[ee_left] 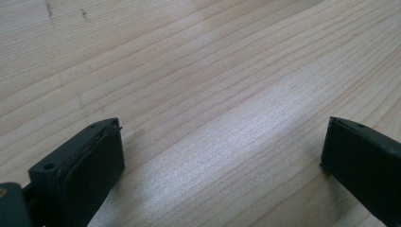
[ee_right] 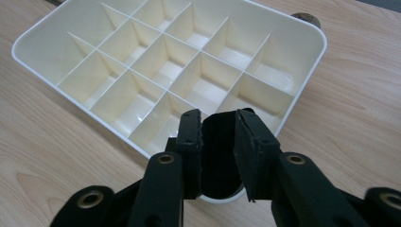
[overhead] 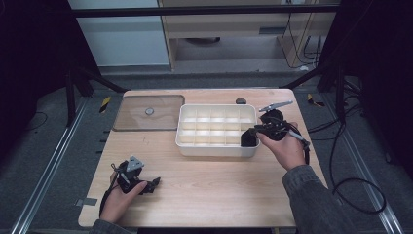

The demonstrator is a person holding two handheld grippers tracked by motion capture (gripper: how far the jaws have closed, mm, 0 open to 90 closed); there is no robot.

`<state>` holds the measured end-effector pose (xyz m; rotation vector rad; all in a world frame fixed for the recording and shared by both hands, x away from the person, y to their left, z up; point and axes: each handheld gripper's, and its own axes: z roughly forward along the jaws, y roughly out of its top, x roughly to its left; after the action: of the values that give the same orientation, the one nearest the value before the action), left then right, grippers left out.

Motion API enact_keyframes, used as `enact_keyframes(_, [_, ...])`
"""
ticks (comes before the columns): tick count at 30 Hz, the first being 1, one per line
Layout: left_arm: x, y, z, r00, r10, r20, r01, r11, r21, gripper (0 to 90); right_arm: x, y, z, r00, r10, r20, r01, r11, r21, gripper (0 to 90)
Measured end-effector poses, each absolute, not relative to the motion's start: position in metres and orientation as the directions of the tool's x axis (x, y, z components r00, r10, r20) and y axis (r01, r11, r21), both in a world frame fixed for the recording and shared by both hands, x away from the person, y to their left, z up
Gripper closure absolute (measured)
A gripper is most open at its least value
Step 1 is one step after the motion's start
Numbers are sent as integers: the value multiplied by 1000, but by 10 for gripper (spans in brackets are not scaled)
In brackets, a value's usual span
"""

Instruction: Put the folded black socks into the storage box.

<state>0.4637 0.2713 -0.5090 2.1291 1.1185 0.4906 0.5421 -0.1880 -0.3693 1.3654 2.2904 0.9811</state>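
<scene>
A white box [overhead: 215, 148] with several compartments stands in the middle of the wooden table [overhead: 214, 190]. My right gripper [overhead: 251, 135] is at the box's near right corner, shut on a black object [overhead: 249, 141]. In the right gripper view the black object [ee_right: 216, 151] is pinched between the jaws of my right gripper [ee_right: 218, 118], over the corner of the box [ee_right: 293, 80], whose compartments look bare. My left gripper [overhead: 155, 183] rests low at the table's front left. In the left gripper view my left gripper [ee_left: 222, 142] is open over bare wood, with its jaws wide apart.
A clear flat lid [overhead: 130, 122] with a round knob [overhead: 149, 111] lies at the back left, next to the box. A small dark round thing [overhead: 241, 101] sits just behind the box [ee_right: 306, 19]. Black frame legs stand past the table's far corners.
</scene>
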Motion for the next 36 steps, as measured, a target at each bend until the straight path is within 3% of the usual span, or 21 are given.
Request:
enact_keyframes(10, [464,271,-509,560,829,19,575,-404,711,0,533,-190,-365,-509,856,91,644,309,700,546])
enact_keyframes(25, [464,269,-509,567,824,18,572,-409,711,0,527,-192,-368,-481,874,69,623,285,728,85])
enact_keyframes(36, [464,269,-509,570,822,18,570,-411,711,0,512,-195,-362,-478,877,49,590,279,758,65])
